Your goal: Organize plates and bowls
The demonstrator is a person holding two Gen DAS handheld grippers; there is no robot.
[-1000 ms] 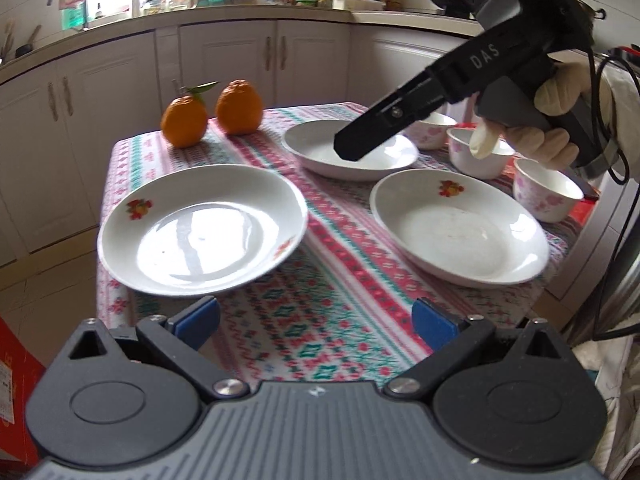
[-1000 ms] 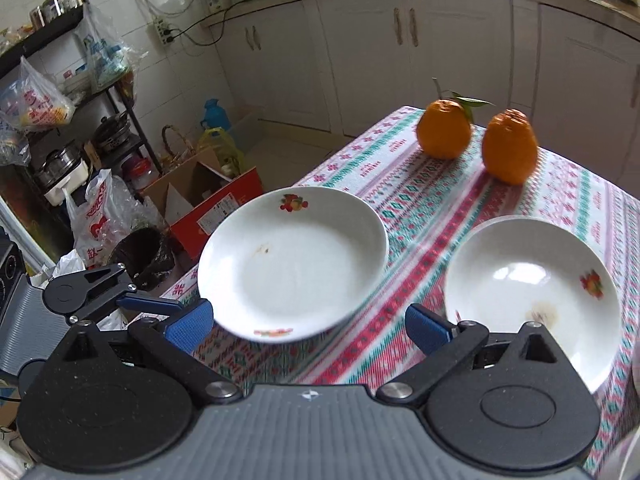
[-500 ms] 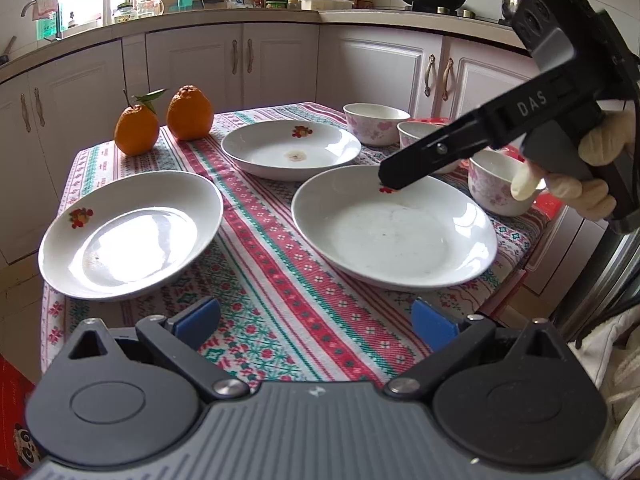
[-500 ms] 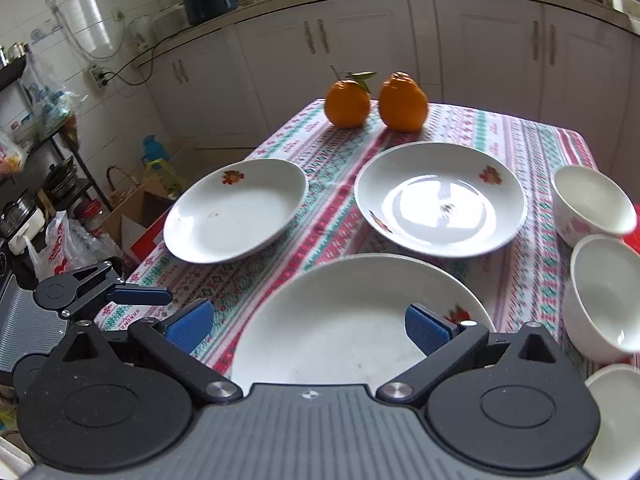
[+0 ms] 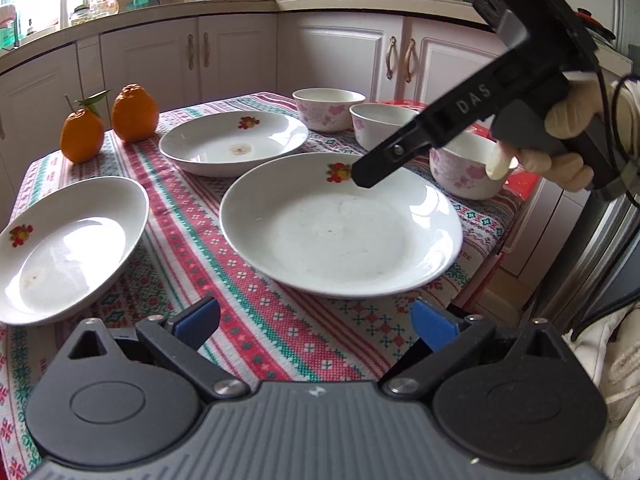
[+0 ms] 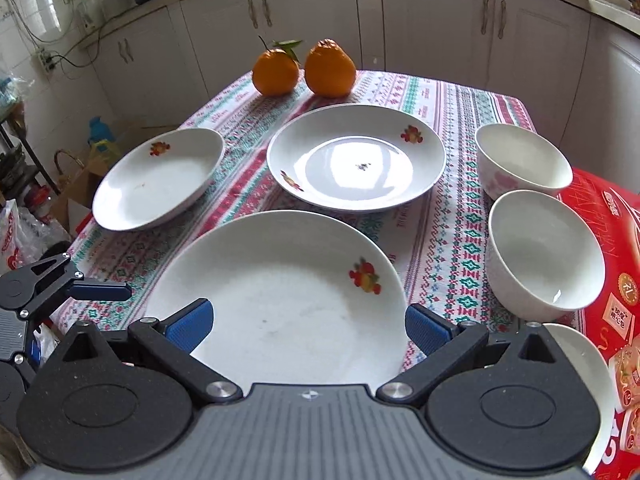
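Three white plates with fruit prints lie on the patterned tablecloth: a near plate [image 5: 340,228] [image 6: 276,296], a far plate [image 5: 232,142] [image 6: 356,162] and a left plate [image 5: 68,248] [image 6: 160,178]. Three white bowls with pink flowers stand at the right: [image 5: 328,108] [image 6: 524,160], [image 5: 380,124] [image 6: 544,252], [image 5: 468,168] [image 6: 580,380]. My left gripper [image 5: 316,324] is open and empty, short of the near plate. My right gripper [image 6: 308,326] is open and empty, low over the near plate's near rim; its body [image 5: 480,96] hangs above the plate's right side.
Two oranges [image 5: 108,120] [image 6: 304,68] sit at the table's far end. A red box [image 6: 600,220] lies under the bowls at the right. White cabinets [image 5: 240,52] ring the room. Bags and a cardboard box [image 6: 72,196] stand on the floor to the left.
Both grippers swung rightward along the table. The near plate and the bowls came into both views. The right gripper has come low over the near plate. Both jaws stayed open.
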